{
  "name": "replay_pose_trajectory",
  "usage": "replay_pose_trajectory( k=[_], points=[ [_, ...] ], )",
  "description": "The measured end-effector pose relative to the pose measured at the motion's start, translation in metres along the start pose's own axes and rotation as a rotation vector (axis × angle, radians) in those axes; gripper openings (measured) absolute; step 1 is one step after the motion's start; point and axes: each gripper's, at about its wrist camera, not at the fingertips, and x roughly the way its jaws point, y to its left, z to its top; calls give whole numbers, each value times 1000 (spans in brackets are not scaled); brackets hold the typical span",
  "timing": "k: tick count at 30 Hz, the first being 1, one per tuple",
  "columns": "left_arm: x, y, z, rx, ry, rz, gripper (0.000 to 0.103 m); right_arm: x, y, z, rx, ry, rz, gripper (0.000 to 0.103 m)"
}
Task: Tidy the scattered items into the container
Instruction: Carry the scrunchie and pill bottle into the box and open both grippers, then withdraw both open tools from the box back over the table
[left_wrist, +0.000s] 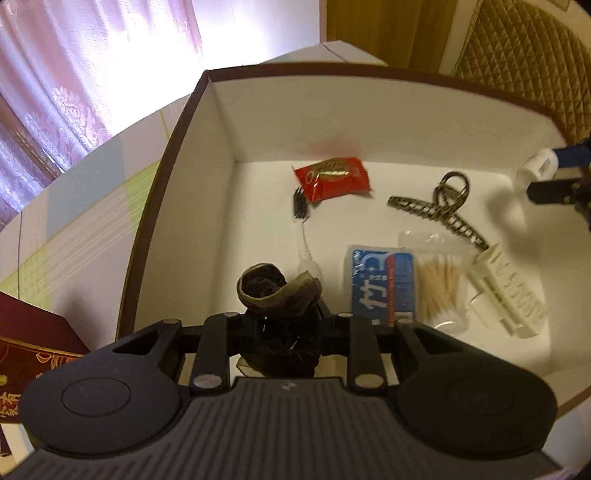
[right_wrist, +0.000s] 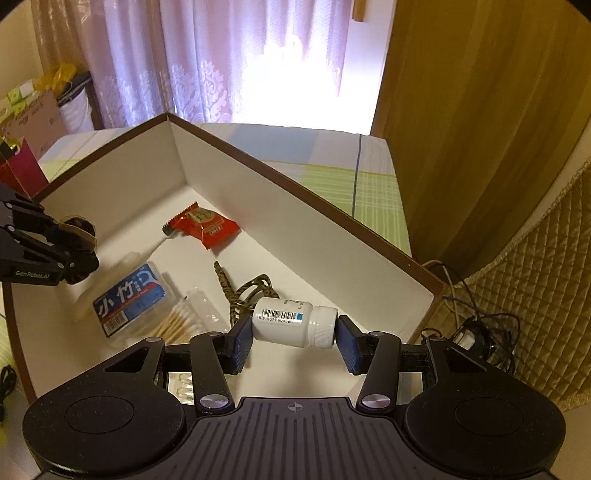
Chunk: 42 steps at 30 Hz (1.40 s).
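A brown fabric scrunchie (left_wrist: 275, 290) is pinched in my left gripper (left_wrist: 284, 314), which is shut on it above the near left part of the white box with the brown rim (left_wrist: 221, 147). Over the box's right side my right gripper (right_wrist: 295, 339) is shut on a white pill bottle (right_wrist: 291, 323), held sideways between the blue pads (right_wrist: 242, 341). On the box floor lie a red snack packet (left_wrist: 332, 177), a small brush (left_wrist: 301, 206), a patterned hair claw (left_wrist: 439, 206), a blue packet (left_wrist: 380, 284), cotton swabs (left_wrist: 439, 284) and a white clip (left_wrist: 506, 291).
The box stands on a table with a pastel checked cloth (left_wrist: 92, 206). A dark red lid (left_wrist: 29, 343) lies left of the box. A quilted chair back (left_wrist: 517, 55) and tangled cables (right_wrist: 476, 332) are on the right. Curtains hang behind.
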Motion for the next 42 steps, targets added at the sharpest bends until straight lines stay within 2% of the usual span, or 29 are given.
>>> replay_pose_trajectory(
  k=[4, 6, 14, 15, 16, 17, 18, 20, 23, 25, 27, 29, 34, 42],
  points=[
    [2, 4, -1, 0, 3, 8, 38, 4, -1, -1, -15, 8, -2, 52],
    [1, 5, -2, 0, -2, 13, 42, 6, -1, -2, -24, 10, -8, 52],
    [-7, 5, -2, 2, -29, 3, 46, 11, 2, 0, -39, -3, -50, 52],
    [-8, 4, -2, 1, -32, 3, 46, 12, 2, 1, -41, -6, -52, 55],
    [-10, 4, -3, 0, -35, 3, 46, 11, 1, 0, -44, -9, -47, 63],
    [-11, 4, -4, -2, -38, 2, 47, 9, 1, 0, -48, -27, -43, 90],
    [-13, 4, -4, -3, -42, 0, 48, 5, 2, -1, -50, -53, -52, 99],
    [-17, 3, -6, -7, -52, -4, 51, -4, 5, -2, -66, -86, -39, 99],
    [-26, 2, -9, -13, -67, -10, 56, -12, 5, -3, -46, -75, -20, 99],
    [-31, 0, -11, -16, -75, -15, 67, -16, 7, -7, -39, -58, -3, 99],
    [-36, -2, -13, -14, -78, -12, 73, -22, 11, -11, -41, -54, 17, 99],
    [-40, -5, -15, -10, -80, -14, 74, -28, 16, -15, -43, -60, 35, 99],
    [-53, -8, -20, -14, -89, -16, 86, -41, 28, -26, -40, -66, 52, 99],
    [-84, -5, -32, -48, -129, -3, 90, -63, 39, -38, 40, -76, 25, 99]
  ],
)
